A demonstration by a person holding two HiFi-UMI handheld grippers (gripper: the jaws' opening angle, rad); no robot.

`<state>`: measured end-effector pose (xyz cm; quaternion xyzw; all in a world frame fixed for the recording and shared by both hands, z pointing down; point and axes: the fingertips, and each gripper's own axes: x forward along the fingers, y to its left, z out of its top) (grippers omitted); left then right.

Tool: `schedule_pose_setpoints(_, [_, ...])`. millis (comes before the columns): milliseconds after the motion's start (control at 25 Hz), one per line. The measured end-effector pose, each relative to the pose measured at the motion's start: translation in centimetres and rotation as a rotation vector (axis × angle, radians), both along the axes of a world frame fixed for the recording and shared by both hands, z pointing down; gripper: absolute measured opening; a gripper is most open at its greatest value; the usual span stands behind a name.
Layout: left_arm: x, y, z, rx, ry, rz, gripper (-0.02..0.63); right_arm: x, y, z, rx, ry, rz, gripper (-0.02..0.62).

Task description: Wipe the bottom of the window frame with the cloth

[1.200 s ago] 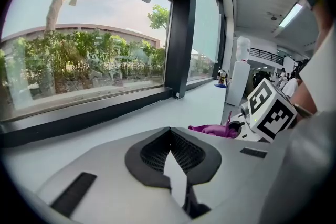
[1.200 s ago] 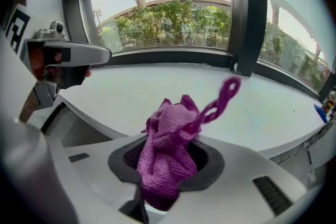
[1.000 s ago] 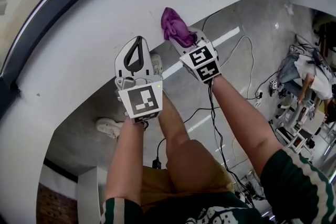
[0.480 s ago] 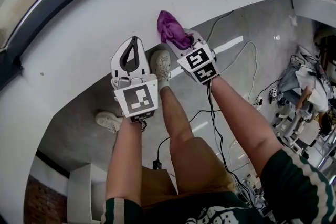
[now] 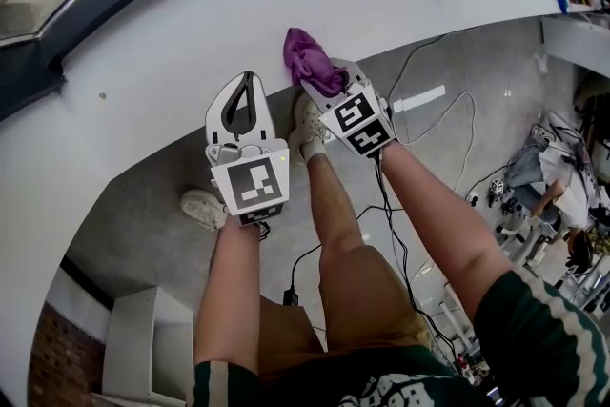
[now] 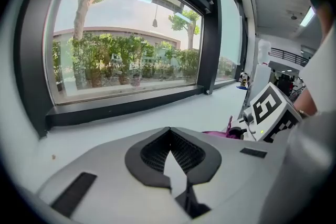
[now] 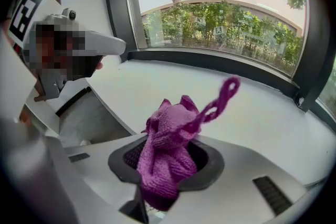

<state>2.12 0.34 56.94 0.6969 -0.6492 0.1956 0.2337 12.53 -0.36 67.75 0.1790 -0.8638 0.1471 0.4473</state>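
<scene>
Right gripper (image 5: 333, 83) is clenching the cloth (image 5: 307, 55) at one o'clock off the closed, empty left gripper (image 5: 248, 83); loose bunching is risking slippage

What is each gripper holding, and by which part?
The right gripper clamps the purple cloth by one bunched end; the rest sticks out ahead. The left gripper is shut and empty.

No words or numbers can be read. The cubes on the left gripper (image 5: 247, 83) and right gripper (image 5: 324, 77) bear only black-and-white square code markers. White lettering on the person's dark green shirt (image 5: 524, 324) is cut off and illegible.
</scene>
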Motion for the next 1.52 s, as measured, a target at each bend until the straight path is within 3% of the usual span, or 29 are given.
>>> schedule_pose_setpoints(680, [-11.0,6.8,-0.6,-0.032,-0.01,-0.154,0.006,-12.9,6.9,-0.3,-0.047,-0.018,-0.214,0.13])
schedule_pose_setpoints(1120, [-19.2,13.4,-0.6,-0.079,-0.045,-0.28,0.006,-23.7,13.9,-0.7,-0.088,-0.066,-0.378,0.13])
schedule_pose_setpoints(1520, [-24.1,18.7,-0.8,-0.125,-0.07,-0.352,0.006,-32.2,20.2,-0.6,-0.131,-0.118,-0.453,0.13])
